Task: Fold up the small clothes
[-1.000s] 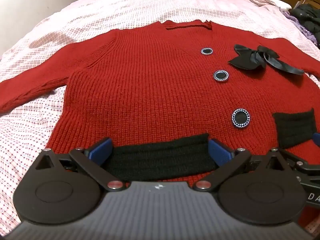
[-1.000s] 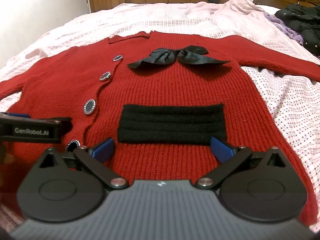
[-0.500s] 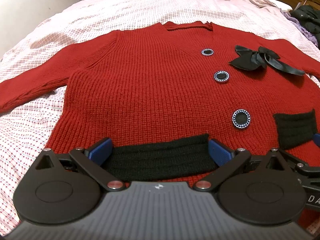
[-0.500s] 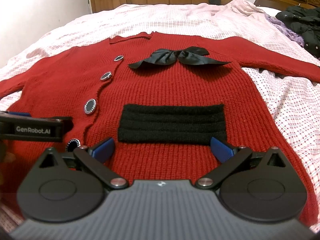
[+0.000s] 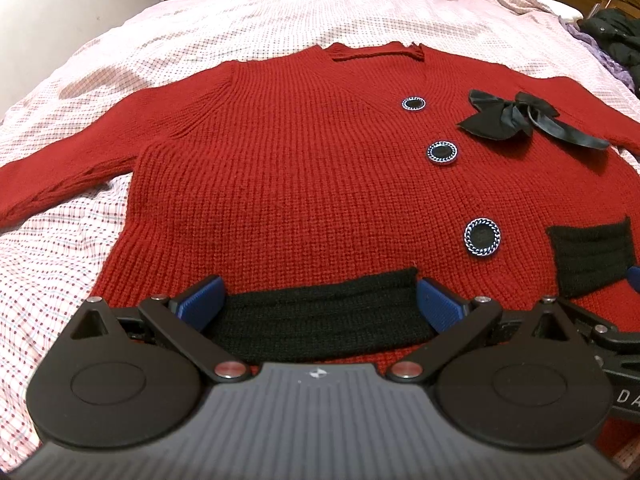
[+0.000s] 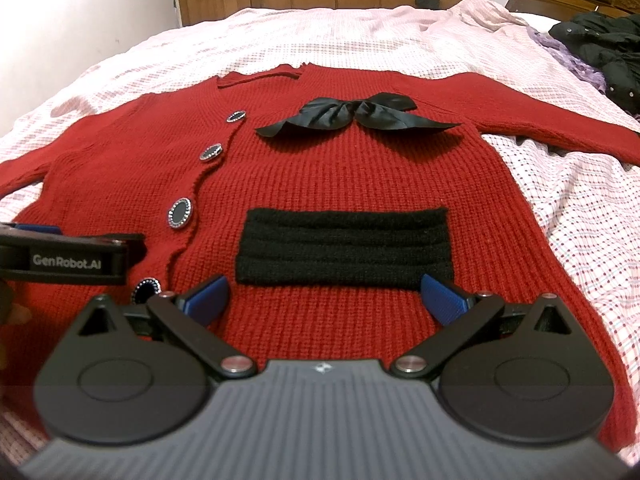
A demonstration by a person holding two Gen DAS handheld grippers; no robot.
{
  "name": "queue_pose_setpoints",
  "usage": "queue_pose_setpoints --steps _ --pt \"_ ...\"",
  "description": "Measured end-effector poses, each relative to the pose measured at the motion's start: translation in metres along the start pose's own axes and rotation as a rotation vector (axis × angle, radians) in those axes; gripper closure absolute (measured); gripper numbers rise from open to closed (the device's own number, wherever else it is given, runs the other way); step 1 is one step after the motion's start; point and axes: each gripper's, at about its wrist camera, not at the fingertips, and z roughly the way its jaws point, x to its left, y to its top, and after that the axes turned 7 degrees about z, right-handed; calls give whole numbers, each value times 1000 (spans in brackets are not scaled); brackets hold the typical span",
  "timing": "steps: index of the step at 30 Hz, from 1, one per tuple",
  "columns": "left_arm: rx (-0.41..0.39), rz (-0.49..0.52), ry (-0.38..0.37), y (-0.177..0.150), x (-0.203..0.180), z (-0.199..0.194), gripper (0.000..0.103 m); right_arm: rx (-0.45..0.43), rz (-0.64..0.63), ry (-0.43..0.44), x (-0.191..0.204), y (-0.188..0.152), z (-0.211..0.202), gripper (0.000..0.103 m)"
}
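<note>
**knitfan:** So what could go sideways here? The red cardigan (image 5: 280,184) is lying flat and face up on the bed (image 5: 280,20), sleeves spread out to both sides, nothing folded yet as far as I can tell.

**foldbot_lurker:** Going left to right: the left tool (image 5: 318,304) is spread wide and holding nothing, hovering low at the hem with the left black pocket (image 5: 320,320) sitting between its fingers. My guess is that if it bites there it could grab only the pocket or just the top layer, and the fold would come up lopsided. The knit looks chunky and stretchy too, so it'll probably sag and drag.

**knitfan:** And the other side?

**foldbot_lurker:** The right tool (image 6: 324,300) is equally wide open and empty, just short of the right black pocket (image 6: 344,252). The black satin bow (image 6: 352,116) could get crumpled inside a fold, and those black buttons (image 6: 180,212) down the front might catch or make a lump. The two tools are also close together, so I'd say there's a bump risk.
</note>
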Motion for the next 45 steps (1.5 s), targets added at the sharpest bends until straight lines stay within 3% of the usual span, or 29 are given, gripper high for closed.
queue_pose_setpoints --steps 26,39,45 --pt "14 3 3 0 -3 0 0 18 19 -6 0 2 1 0" --pt "30 2 9 5 -4 0 0 30 26 33 -7 7 -2 0" --pt "41 -13 4 11 -1 -8 0 48 58 97 -19 17 -12 0"
